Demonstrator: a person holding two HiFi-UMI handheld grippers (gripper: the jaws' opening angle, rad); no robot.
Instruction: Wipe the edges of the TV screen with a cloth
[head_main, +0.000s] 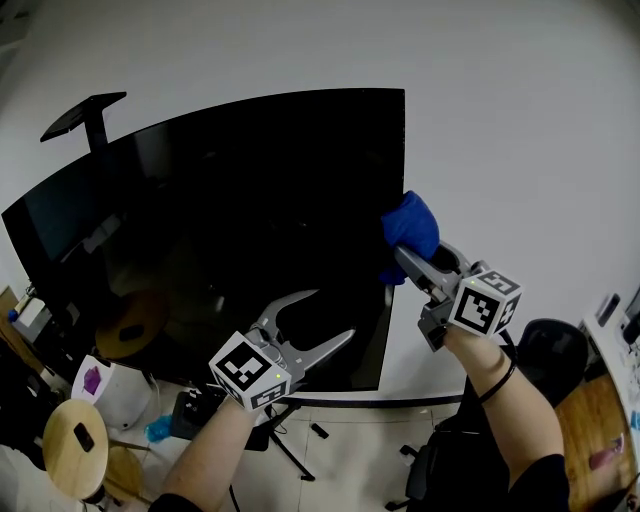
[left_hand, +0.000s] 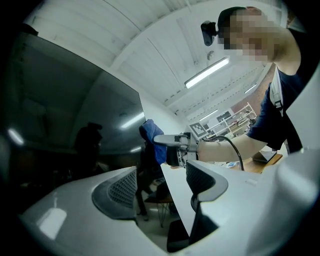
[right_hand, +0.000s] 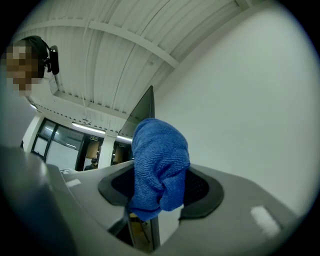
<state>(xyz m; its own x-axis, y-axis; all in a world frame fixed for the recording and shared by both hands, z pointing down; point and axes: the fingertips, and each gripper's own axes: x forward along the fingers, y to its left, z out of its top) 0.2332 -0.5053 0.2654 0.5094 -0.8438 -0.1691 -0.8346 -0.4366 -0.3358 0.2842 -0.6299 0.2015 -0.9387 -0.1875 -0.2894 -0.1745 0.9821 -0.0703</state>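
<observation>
1. Wiping partway up the right edge of the TV screen (head_main: 250, 200) with a blue cloth (head_main: 411, 228), clamped firmly in the right hand-held gripper (head_main: 404, 256) and bunched well beyond its tips
2. Holding the left hand-held gripper (head_main: 333, 314) low before the dark panel, jaws spread apart and gripping nothing, close to the glass but seemingly not touching it
3. Likely to lose contact with the thin edge through any drift toward the white wall (head_main: 520, 120), leaving a stretch of the border unwiped
4. Risk of the hard jaw tips meeting the frame through pressing too deep into the soft wad, scratching or marking it
5. Risk of rocking the whole panel through too firm a sideways push, with no bracing from the idle left hand-held gripper
6. Chance of dragging the cloth out of the clamp by snagging it on a corner, judging by the loose fold hanging below the jaws
7. Possible knock of the open left jaws against the lower screen during a downward sweep along the edge
</observation>
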